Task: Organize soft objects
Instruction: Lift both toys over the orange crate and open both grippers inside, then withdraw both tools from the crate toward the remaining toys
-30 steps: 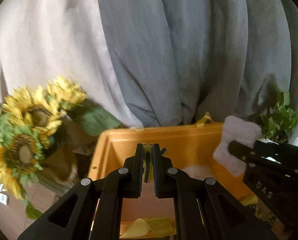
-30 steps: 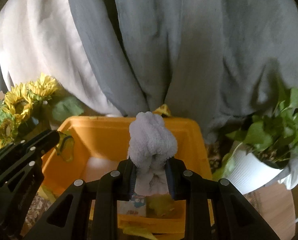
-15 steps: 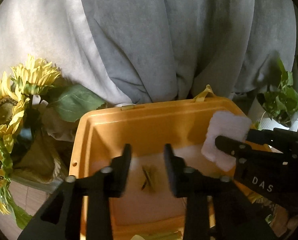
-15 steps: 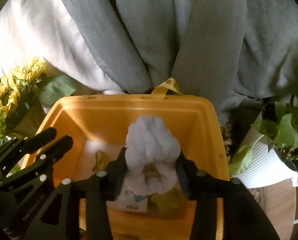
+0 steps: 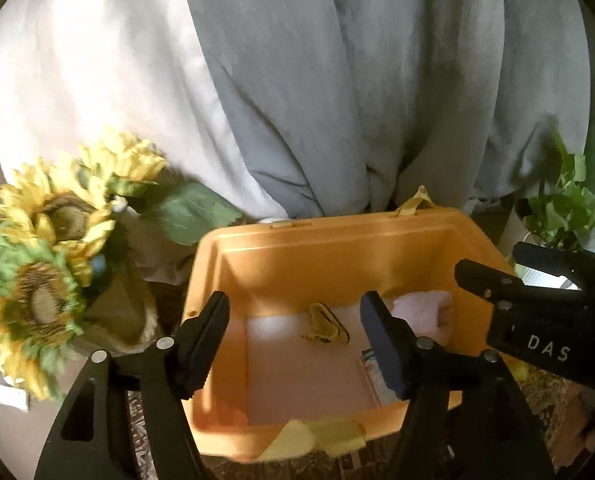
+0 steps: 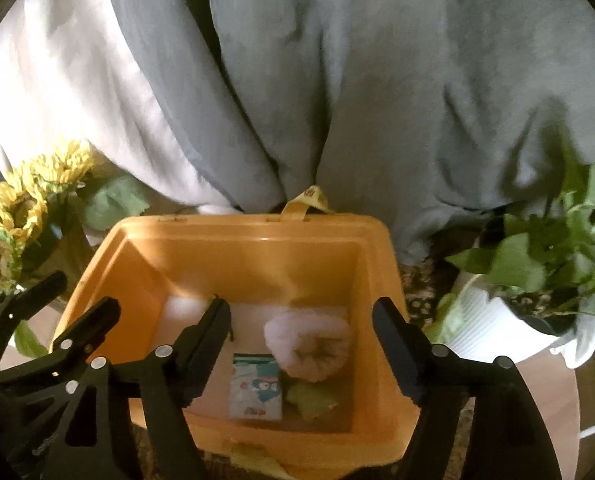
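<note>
A smooth orange plastic bin (image 6: 233, 256) is showing a soft sheen along its rim at the centre of the frame. Inside it, a fluffy white rolled cloth (image 6: 307, 344) is looking plush and matt, beside a glossy printed packet (image 6: 255, 386). A small yellow fabric piece (image 5: 327, 324) is lying crumpled and dull at mid-frame. Matt black plastic gripper fingers (image 5: 203, 344) with shiny metal screws are filling the lower frame. Grey and white matt curtain cloth (image 6: 337, 100) is hanging in folds across the top. Fabric-looking sunflowers (image 5: 45, 264) are sitting at left; a ribbed white pot (image 6: 485, 332) at right is looking smooth.
</note>
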The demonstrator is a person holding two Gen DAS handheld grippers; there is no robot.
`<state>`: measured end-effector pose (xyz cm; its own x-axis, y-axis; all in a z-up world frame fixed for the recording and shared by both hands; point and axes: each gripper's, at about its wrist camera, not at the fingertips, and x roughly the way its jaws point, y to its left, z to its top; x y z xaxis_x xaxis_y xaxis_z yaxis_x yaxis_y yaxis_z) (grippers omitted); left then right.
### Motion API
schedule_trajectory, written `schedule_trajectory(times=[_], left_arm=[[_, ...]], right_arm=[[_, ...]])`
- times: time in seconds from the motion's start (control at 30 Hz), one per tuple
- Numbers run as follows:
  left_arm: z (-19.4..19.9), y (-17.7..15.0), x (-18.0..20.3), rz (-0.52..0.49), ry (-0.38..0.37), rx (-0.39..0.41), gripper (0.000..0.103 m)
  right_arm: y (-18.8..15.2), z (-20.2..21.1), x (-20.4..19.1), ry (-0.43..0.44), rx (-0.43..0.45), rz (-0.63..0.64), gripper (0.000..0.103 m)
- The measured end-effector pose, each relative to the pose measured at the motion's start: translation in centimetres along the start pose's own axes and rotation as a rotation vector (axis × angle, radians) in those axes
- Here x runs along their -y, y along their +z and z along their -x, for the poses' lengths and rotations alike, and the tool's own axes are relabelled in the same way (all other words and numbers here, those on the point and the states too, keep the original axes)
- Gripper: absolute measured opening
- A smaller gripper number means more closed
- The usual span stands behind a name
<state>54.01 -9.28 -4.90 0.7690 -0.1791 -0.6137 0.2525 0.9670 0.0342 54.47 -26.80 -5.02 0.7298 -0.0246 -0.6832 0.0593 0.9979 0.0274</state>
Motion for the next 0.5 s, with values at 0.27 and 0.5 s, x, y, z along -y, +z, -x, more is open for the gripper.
schedule_trajectory(times=[0.27,0.5], left_arm=[[5.3,-0.5,0.5,-0.002,0.032,0.096,0.085],[10.4,-1.9,0.3,0.014,0.093,0.164,0.09]], right_arm=[[-0.6,4.9,0.7,-0.009,0.09,-0.021,0.082],[-2.2,10.1,0.8,-0.022,0.192,-0.048,0.085]])
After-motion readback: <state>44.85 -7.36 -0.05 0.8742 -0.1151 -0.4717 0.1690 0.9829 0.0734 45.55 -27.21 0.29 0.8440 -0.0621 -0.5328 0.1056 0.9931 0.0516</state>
